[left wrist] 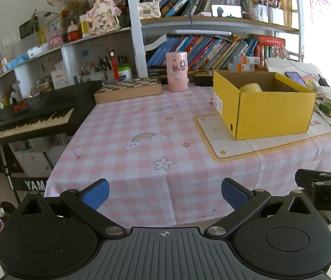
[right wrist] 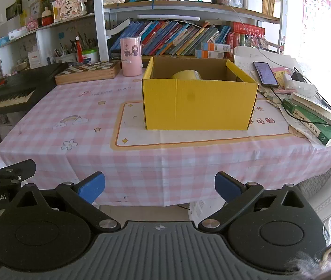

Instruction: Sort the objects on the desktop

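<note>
An open yellow cardboard box (left wrist: 265,114) (right wrist: 198,105) stands on the pink checked tablecloth (left wrist: 142,140) (right wrist: 72,107), on a cream mat (right wrist: 188,137). A yellow tape roll (left wrist: 250,87) (right wrist: 186,74) lies inside it. A pink cylinder cup (left wrist: 177,71) (right wrist: 131,56) stands behind, beside a wooden chessboard box (left wrist: 128,89) (right wrist: 88,71). My left gripper (left wrist: 165,194) is open and empty over the table's front edge. My right gripper (right wrist: 159,187) is open and empty, in front of the table edge.
A black keyboard (left wrist: 32,116) (right wrist: 6,93) stands left of the table. A phone (right wrist: 265,74), cables and stacked books (right wrist: 312,119) lie at the right. Bookshelves (right wrist: 177,37) rise behind. Each gripper's body shows in the other's view: the right (left wrist: 329,186), the left (right wrist: 1,182).
</note>
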The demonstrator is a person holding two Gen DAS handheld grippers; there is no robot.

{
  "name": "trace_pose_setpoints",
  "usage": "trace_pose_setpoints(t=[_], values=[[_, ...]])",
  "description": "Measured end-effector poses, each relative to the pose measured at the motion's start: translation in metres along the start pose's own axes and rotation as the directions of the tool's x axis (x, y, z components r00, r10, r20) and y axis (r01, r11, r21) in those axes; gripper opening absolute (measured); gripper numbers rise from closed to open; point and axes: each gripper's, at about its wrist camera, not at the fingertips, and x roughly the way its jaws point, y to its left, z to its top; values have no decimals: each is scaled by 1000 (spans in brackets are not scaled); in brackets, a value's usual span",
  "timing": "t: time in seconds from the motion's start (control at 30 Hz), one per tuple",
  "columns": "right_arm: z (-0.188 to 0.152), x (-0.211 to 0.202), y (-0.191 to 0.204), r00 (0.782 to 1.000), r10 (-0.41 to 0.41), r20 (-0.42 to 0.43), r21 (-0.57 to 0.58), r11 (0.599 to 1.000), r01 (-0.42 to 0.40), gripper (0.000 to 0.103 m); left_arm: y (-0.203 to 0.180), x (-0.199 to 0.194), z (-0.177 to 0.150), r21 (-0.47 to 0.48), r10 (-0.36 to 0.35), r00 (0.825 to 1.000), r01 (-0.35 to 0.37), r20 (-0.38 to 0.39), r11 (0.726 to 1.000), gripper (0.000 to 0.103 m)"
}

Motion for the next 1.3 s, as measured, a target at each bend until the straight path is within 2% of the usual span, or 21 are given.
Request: trace_pose_setpoints(t=[0.8, 1.1, 1.3], values=[[-5, 2, 5, 1000, 11, -9, -1, 1000, -11, 101, 2, -3, -2, -4, 3, 1000, -3, -1, 1000, 103], [-5, 3, 7, 1000, 12, -12, -1, 1000, -12, 101, 7, -5, -2, -23, -19, 1000, 19, 9, 1000, 103], [-5, 4, 10, 1000, 14, -21, -1, 1000, -14, 101, 10, -4, -2, -41, 2, 1000, -2, 2, 999, 103]])
